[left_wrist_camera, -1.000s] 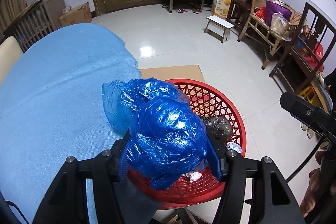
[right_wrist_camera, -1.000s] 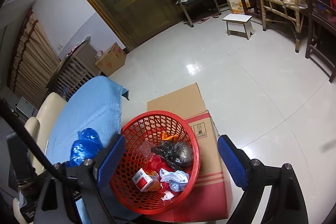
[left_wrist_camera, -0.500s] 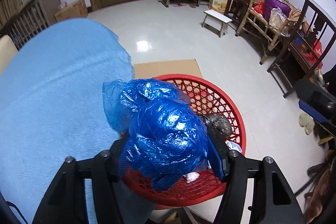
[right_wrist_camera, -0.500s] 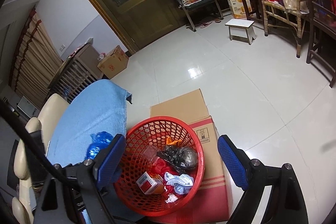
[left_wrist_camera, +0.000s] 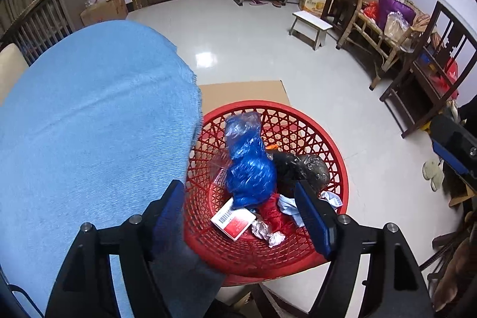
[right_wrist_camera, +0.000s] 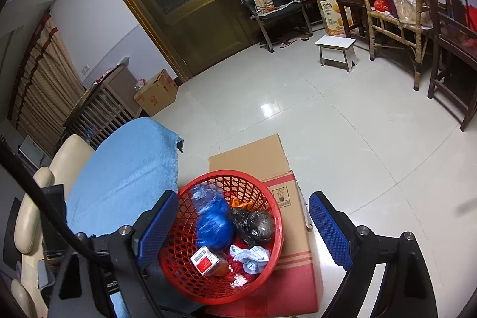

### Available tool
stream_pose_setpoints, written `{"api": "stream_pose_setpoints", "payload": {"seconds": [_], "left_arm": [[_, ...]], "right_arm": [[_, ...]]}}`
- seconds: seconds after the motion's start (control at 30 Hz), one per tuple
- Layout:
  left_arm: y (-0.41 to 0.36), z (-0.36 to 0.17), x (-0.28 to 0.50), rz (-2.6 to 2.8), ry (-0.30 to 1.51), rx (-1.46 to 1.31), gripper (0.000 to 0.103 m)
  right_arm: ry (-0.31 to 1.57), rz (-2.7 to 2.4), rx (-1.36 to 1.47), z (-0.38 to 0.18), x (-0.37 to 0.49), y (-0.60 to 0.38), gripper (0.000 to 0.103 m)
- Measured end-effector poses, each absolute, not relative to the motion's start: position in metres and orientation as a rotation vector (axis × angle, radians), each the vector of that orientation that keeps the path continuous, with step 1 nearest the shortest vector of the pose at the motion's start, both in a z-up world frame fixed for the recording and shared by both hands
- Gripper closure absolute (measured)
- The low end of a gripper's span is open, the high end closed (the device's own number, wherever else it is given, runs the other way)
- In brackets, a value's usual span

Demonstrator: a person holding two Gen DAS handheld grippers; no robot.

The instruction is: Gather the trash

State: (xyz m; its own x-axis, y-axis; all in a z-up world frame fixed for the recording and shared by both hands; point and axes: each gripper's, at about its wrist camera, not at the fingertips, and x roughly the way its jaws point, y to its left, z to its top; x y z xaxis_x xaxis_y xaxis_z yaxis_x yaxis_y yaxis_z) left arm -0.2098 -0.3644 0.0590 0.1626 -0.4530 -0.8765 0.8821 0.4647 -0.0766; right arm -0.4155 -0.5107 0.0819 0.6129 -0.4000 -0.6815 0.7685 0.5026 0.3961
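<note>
A crumpled blue plastic bag is inside the red mesh basket, free of my left gripper. That gripper's jaws are opening and its blue pads touch nothing. The bag looks blurred in the right wrist view. Beside it in the basket are a black bag, a red and white carton and crumpled paper. My right gripper hangs open over the basket, holding nothing.
The basket stands on a cardboard box next to a table under a blue cloth. A cream chair is at the left. Tiled floor stretches to a stool, chairs and a wooden door.
The left jaws have spread and let go of the blue bag, which dropped from between the pads into the red basket. The right gripper has kept its place, open.
</note>
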Motion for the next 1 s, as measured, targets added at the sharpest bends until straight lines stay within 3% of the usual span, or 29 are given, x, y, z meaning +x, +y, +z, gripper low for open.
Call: {"api": "stream_pose_setpoints", "payload": {"seconds": [1.0], "left_arm": [[-0.218,0.118,-0.2,-0.816,0.843,0.324,0.024]], "right_arm": [[0.64,-0.623,0.547,0.105,-0.377,-0.389,0.011]]}}
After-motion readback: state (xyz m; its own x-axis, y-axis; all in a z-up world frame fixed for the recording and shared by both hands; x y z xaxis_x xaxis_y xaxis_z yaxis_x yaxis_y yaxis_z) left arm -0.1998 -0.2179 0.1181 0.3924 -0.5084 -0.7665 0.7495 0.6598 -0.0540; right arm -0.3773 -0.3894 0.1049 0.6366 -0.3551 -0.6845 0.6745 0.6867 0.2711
